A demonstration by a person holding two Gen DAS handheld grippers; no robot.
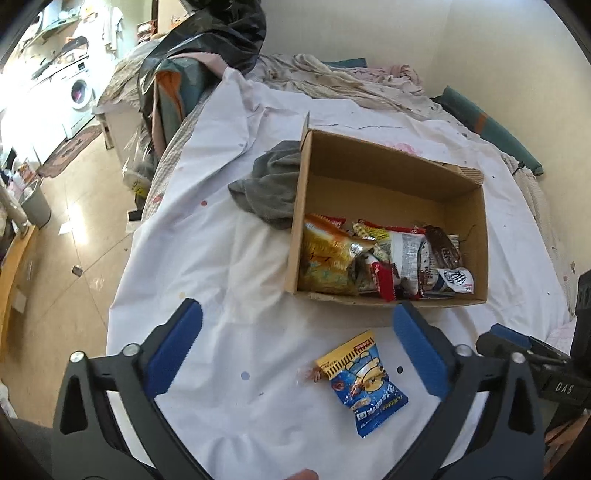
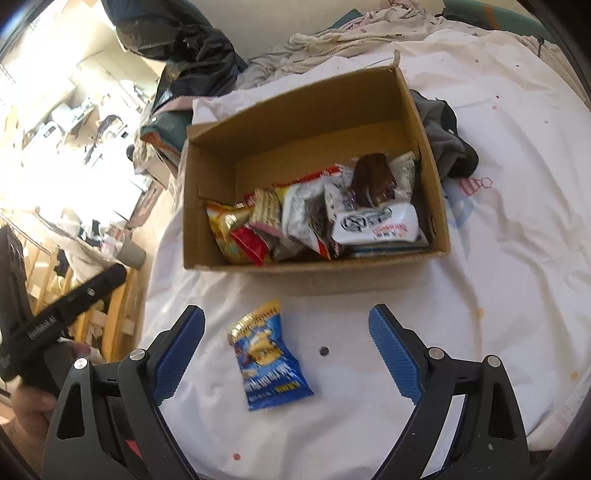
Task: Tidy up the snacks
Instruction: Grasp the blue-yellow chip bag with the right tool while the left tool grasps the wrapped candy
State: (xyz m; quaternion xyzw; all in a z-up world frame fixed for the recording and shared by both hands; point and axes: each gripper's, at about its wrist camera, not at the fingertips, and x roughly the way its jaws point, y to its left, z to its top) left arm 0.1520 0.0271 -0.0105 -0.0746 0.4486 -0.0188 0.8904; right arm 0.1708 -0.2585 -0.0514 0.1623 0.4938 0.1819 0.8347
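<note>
A blue and yellow snack packet (image 1: pixel 364 384) lies flat on the white sheet, in front of an open cardboard box (image 1: pixel 388 162). The box holds several snack packets (image 1: pixel 373 254) at its near end. My left gripper (image 1: pixel 297 343) is open and empty, above the sheet, with the packet between its fingers toward the right one. In the right wrist view the same packet (image 2: pixel 267 356) lies between the fingers of my open, empty right gripper (image 2: pixel 286 349), nearer the left finger. The box (image 2: pixel 295 110) stands just beyond it with its snacks (image 2: pixel 317 214).
A grey cloth (image 1: pixel 273 184) lies against the box's side, also in the right wrist view (image 2: pixel 443 136). Crumpled bedding (image 1: pixel 354 81) and a black bag (image 1: pixel 214 33) lie behind. The bed edge drops to a tiled floor (image 1: pixel 74 229) on the left.
</note>
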